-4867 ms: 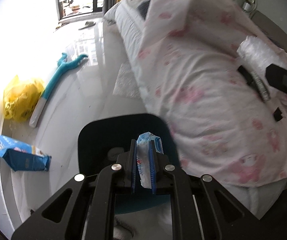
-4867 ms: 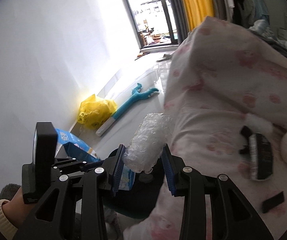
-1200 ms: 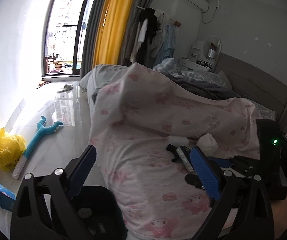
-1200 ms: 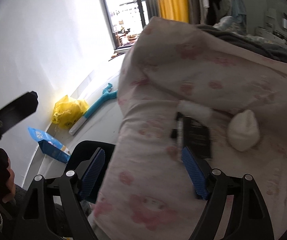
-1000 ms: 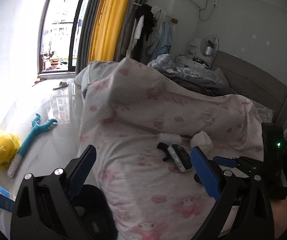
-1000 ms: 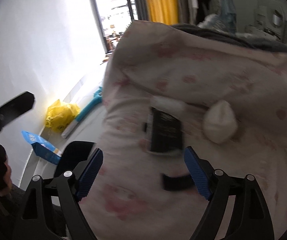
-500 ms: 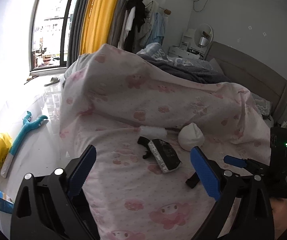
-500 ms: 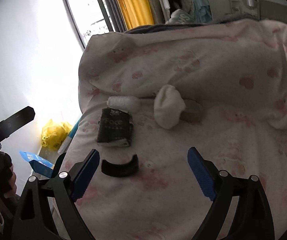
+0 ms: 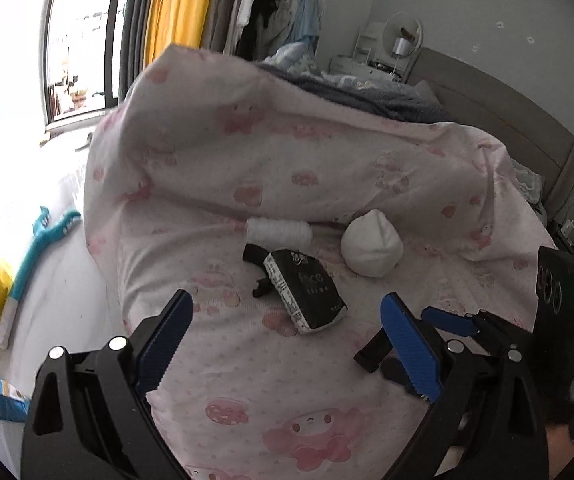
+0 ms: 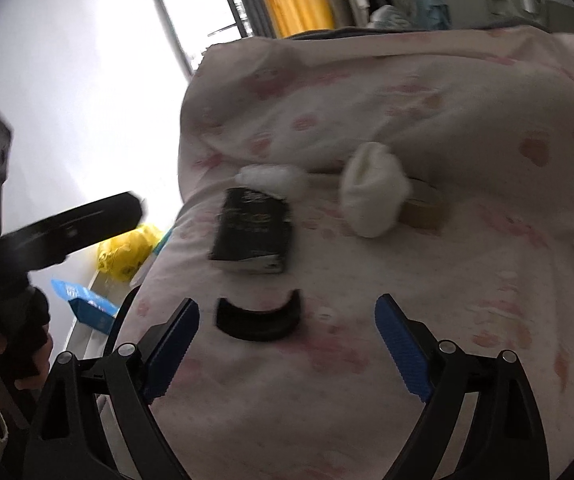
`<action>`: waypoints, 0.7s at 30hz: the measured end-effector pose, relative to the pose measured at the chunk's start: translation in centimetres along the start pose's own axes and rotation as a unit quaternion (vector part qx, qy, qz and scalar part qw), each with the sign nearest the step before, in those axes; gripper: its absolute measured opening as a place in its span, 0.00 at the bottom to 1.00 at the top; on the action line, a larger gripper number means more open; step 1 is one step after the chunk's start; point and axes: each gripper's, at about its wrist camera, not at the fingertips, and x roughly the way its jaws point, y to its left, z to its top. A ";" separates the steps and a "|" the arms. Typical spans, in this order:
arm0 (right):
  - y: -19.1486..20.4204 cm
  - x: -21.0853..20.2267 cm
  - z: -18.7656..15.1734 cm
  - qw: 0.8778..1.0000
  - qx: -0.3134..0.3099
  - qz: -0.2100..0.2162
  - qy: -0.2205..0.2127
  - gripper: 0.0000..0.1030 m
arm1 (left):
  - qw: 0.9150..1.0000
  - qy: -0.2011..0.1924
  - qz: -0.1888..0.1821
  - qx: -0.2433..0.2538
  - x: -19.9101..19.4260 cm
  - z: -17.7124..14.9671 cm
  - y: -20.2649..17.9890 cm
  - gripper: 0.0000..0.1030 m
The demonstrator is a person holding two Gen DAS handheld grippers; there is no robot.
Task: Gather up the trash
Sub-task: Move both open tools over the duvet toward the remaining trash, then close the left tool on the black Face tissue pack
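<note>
Trash lies scattered on the pink-patterned duvet (image 9: 287, 380) of the bed: a black tissue pack (image 9: 307, 292), a white bubble-wrap roll (image 9: 279, 232) just behind it, a white bundle (image 9: 371, 248) to its right, and a curved black piece (image 10: 257, 318) nearest our right gripper (image 10: 287, 350). Another small black piece (image 9: 257, 254) pokes out from under the pack's far left corner. In the right wrist view a tan roll (image 10: 423, 210) shows behind the white bundle, half hidden by it.

We hold both tools over the duvet with nothing between their jaws. Our left gripper (image 9: 287, 338) stands wide open before the tissue pack, and the right one has just been opening and now gapes wide too, the curved black piece just ahead of its left jaw.

On the floor beside the bed we see a yellow bag (image 10: 127, 252), a teal long-handled tool (image 9: 35, 252) and a blue packet (image 10: 87, 306).

A second ago the dark bin showed at the lower left of both views; it is gone now, and the bed items sit closer and more central.

The right wrist view is motion-blurred, so the pack's print is unreadable.
</note>
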 end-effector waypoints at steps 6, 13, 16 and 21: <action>1.4 3.0 -0.2 0.998 -0.035 -0.030 0.043 0.68 | 1.000 0.021 0.001 -0.021 0.9 -0.1 0.9 0.93; 1.4 2.7 -0.2 0.998 -0.037 -0.034 0.044 0.46 | 0.998 0.021 -0.018 -0.057 1.0 -0.2 1.7 0.93; 1.2 2.1 0.0 0.998 -0.035 -0.030 0.039 0.46 | 0.998 0.021 -0.019 -0.052 1.1 -0.3 1.3 0.93; 0.3 0.6 0.5 0.999 -0.026 -0.026 0.024 0.45 | 0.999 0.026 -0.017 -0.043 1.6 -0.6 0.4 0.93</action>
